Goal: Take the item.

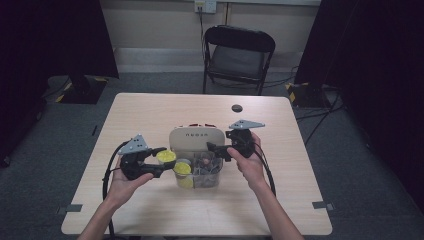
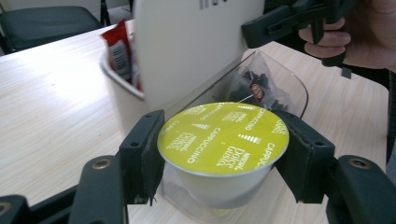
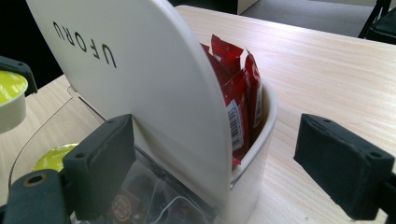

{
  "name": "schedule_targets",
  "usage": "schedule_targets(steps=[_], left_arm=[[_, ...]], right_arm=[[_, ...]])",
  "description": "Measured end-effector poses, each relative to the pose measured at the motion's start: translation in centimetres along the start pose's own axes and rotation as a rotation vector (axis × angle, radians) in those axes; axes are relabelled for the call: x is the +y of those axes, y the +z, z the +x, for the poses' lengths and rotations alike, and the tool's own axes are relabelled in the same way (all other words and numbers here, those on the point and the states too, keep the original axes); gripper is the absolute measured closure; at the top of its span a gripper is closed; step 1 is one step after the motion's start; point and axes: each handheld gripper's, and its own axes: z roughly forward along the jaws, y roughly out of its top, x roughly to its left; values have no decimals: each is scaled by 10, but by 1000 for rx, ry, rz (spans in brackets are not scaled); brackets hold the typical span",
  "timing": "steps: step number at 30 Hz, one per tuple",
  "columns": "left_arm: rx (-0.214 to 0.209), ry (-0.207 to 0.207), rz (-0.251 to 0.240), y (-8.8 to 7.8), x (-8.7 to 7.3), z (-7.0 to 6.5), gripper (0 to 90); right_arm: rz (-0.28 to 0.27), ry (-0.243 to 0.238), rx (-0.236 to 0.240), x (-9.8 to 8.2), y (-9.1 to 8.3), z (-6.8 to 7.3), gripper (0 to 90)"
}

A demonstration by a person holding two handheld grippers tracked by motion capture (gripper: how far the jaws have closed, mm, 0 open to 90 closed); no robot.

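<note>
On the left of the table [image 1: 150, 210], a yellow-lidded coffee capsule [image 2: 223, 135] is being gripped by the left gripper [image 1: 164, 161], its 2 jaws pressed against the capsule's sides. The capsule is being held just above the table, close to the left edge of the clear front compartment [image 2: 285, 84] of a storage box [image 1: 196, 137]. In that compartment, 2 more yellow capsules [image 1: 182, 167] and dark packets [image 1: 205, 165] are lying. Behind the box's white upright panel [image 3: 154, 84], red sachets [image 3: 236, 88] are standing in the rear compartment. On the right, the right gripper [image 1: 216, 148] is being held at the panel with its jaws spread wide, 1 pad touching the panel's front and the other standing clear.
</note>
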Motion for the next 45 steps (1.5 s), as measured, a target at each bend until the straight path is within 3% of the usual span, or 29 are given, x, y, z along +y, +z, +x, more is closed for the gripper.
schedule_targets(steps=[13, 21, 38, 45], left_arm=[[73, -25, 23, -18, -11, 22, 379], [101, -48, 43, -26, -19, 43, 379], [146, -149, 100, -16, -48, 89, 380], [170, -147, 131, -10, -54, 95, 380]], right_arm=[[4, -2, -1, 0, 0, 0, 117], [7, -7, 0, 0, 1, 1, 117], [12, 0, 5, -1, 1, 0, 116], [15, 0, 8, -2, 3, 0, 105]])
